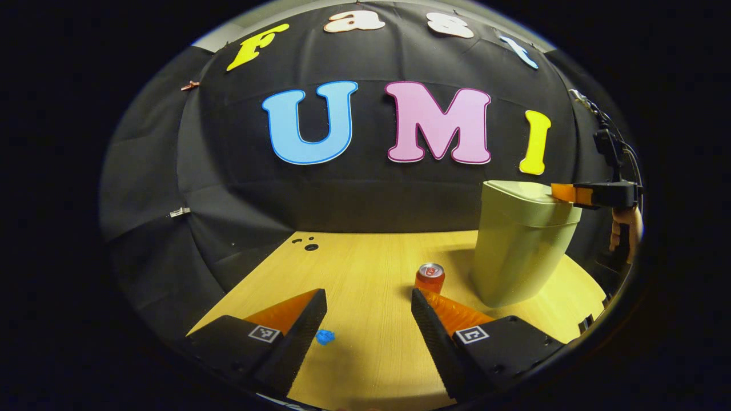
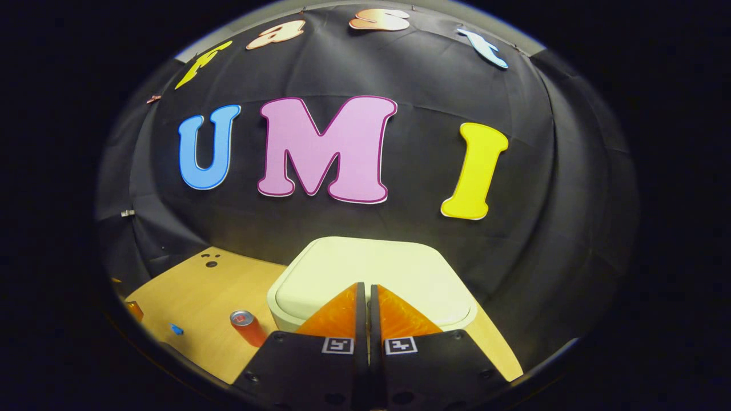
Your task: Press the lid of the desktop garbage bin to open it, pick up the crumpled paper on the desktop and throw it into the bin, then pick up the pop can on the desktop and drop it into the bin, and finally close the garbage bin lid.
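Left to right in the left gripper view: left claw point(image 1: 369, 308) spread wide, holding nothing, low over the pale wooden surface point(image 1: 365, 262). Small blue crumpled paper point(image 1: 325, 337) lying just beside its left finger. Red pop can point(image 1: 430, 278) upright past the right fingertip, near the tall pale-green plastic bin point(image 1: 517, 251). Lid point(image 1: 528, 194) down, with the right claw point(image 1: 562, 193) at its far edge. In the right gripper view: right claw point(image 2: 365, 302) closed, fingers together over the bin lid point(image 2: 371, 268), gripping nothing.

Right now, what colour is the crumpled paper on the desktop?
Bright blue; the crumpled paper shows best in the left gripper view.
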Motion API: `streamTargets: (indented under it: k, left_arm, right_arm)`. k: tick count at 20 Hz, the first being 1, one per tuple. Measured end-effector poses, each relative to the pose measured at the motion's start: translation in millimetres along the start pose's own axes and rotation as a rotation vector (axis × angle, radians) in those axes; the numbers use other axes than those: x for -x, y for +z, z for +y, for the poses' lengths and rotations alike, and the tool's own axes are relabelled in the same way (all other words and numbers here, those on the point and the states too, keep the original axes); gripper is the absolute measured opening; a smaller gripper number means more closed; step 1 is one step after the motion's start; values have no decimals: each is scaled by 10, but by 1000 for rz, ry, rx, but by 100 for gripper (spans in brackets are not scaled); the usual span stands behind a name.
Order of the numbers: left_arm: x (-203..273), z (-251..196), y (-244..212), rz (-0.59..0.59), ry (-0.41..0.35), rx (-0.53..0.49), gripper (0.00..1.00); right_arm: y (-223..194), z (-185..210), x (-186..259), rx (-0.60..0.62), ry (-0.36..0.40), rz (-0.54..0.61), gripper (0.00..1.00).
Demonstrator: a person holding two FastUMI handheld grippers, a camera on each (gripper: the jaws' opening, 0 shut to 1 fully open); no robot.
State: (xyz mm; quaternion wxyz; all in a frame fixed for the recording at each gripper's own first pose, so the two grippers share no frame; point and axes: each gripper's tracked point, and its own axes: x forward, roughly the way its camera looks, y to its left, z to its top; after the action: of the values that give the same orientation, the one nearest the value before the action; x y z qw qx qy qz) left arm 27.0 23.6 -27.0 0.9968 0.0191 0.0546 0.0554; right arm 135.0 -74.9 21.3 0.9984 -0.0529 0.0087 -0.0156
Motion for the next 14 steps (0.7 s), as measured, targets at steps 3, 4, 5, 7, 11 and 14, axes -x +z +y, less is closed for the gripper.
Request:
streamTargets:
  k: [3,4,5,7,11,14]
  left_arm:
    - [70,51,47,-22,1,-4,96]
    - [95,83,67,-28,5,-3,96]
    - [125,122,63,-33,9,0,95]
    - [184,222,42,-35,21,7,95]
    - [290,453,-54,-35,46,3,96]
    - [339,636,-185,-34,60,7,95]
  right_arm:
    - [48,-16,22,-62,7,10,5]
    - [36,-54,23,-80,-9,26,5]
    - [38,-69,42,-90,-20,33,10]
    - [91,-106,121,-93,-43,21,5]
    - [202,-25,387,-90,-50,-16,5]
    - [171,103,582,-81,-38,-17,5]
